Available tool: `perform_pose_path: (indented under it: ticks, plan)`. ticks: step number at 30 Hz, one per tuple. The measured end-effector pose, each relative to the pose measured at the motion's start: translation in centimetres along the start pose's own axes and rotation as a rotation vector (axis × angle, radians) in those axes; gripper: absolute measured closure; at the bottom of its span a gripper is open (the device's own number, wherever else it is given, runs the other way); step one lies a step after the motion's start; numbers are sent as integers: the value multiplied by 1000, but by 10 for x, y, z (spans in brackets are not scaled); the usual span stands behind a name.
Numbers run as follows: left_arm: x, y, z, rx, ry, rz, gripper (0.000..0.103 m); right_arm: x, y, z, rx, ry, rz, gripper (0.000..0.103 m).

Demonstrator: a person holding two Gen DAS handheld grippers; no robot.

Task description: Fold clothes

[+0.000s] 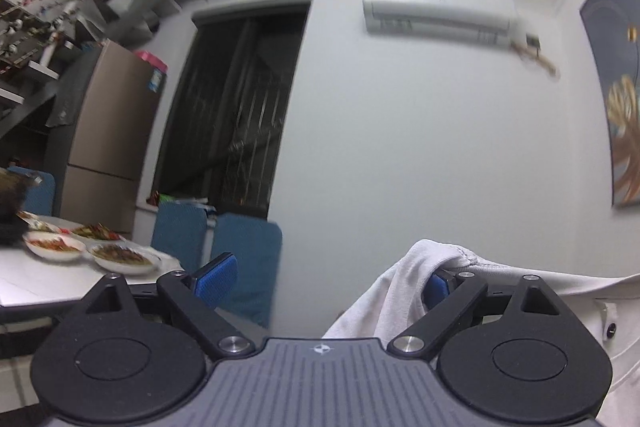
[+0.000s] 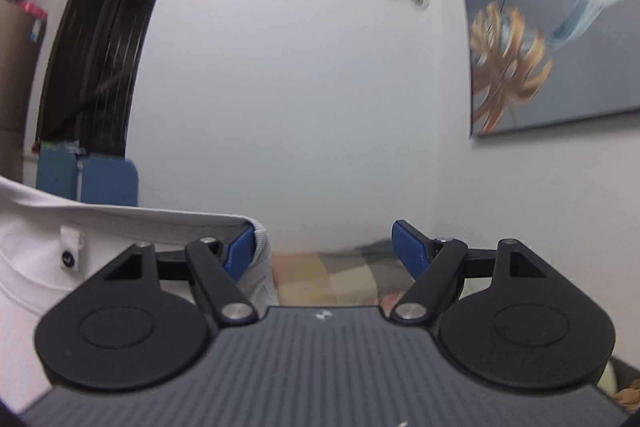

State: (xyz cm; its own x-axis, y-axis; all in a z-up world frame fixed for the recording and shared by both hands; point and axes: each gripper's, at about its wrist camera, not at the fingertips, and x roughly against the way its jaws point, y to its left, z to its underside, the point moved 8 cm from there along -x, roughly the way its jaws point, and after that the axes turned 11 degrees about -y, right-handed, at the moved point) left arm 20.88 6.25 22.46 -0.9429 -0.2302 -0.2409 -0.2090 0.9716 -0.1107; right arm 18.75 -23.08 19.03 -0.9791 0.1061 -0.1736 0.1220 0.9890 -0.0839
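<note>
White cloth, a garment (image 1: pixel 400 291) with a ribbed edge and a small tag (image 2: pixel 71 247) sewn inside its neckline, hangs raised in the air between our two tools, well above any surface. Our left gripper (image 1: pixel 326 281) has its jaws spread wide; the fabric is draped over its right blue pad (image 1: pixel 437 287) only, while the other pad (image 1: pixel 216 279) stands bare, so nothing is pinched. Our right gripper (image 2: pixel 324 253) is likewise wide open, the garment's ribbed hem wrapped round its left pad (image 2: pixel 240 253) and the right pad (image 2: pixel 408 249) free. Below the right tool we see a checked cover (image 2: pixel 332 275). Further off on the left, a white table (image 1: pixel 48 279) carries plates of food (image 1: pixel 120 255) near its far edge, with blue chairs (image 1: pixel 244 255) beside it. An air conditioner (image 1: pixel 436 15) sits high on the wall.
</note>
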Motion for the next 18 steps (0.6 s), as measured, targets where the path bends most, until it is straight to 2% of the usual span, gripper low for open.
perform_pose_path:
  ticks: [4,6,10,13,15,16,18]
  plan:
    - [-111,-30,117,-94,86,-49,7,-98,1,82,-24,58,-15,28]
    - [-161,-42,189,-86,130,-65,6,-145,7,122,-36,48,-13,28]
    - [-250,-65,345,-56,247,-78,5,-236,29,235,-2,112,-14,28]
    - [-294,-80,460,-61,350,-83,5,-299,47,324,24,174,-18,29]
    - [-314,-87,530,-77,428,-85,5,-319,60,383,18,253,-37,29]
    - [-322,-88,558,-87,466,-85,5,-328,66,412,14,295,-48,29]
    - [-329,-80,593,-112,517,-78,5,-341,77,464,-3,370,-66,29]
